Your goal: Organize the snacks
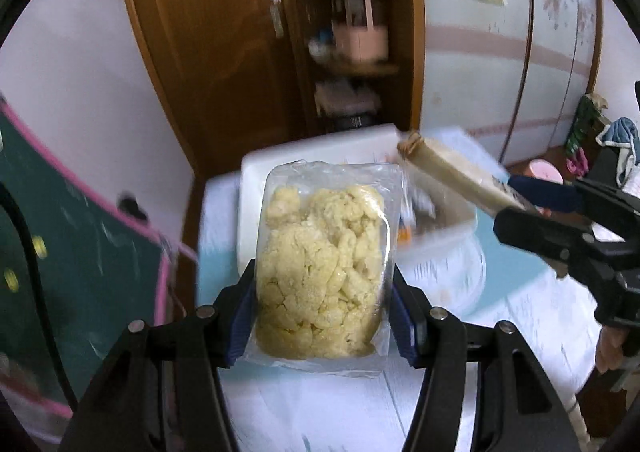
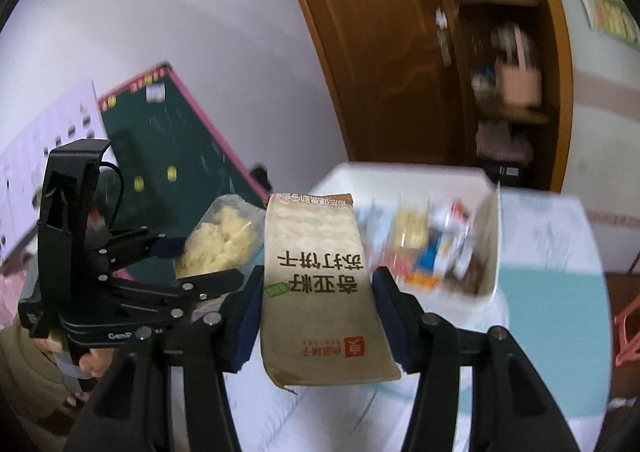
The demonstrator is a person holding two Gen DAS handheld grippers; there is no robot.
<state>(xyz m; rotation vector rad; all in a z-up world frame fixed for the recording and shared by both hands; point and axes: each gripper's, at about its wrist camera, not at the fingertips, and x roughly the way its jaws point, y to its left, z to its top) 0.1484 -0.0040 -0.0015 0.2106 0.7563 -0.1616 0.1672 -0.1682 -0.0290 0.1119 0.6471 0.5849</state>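
Motion blur smears the small packets [image 2: 424, 248] in the white bin [image 2: 400, 171], perhaps wrapped sweets.

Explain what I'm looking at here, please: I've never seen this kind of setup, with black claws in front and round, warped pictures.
There is no robot. A person holds a two-finger clamp in each hand, and a wide-angle camera on each clamp looks forward along its fingers, hence the round pictures.

The left-hand camera shows the left gripper clamped on a clear bag of pale yellow snack pieces. The right gripper enters from the right with its own packet.

The right-hand camera shows the right gripper closed on a tan cracker packet with printed writing. At left you see the other clamp and bag.

Both packets are held up over a table with a pale cloth. On it stands a white bin holding assorted small wrapped snacks, blurred.
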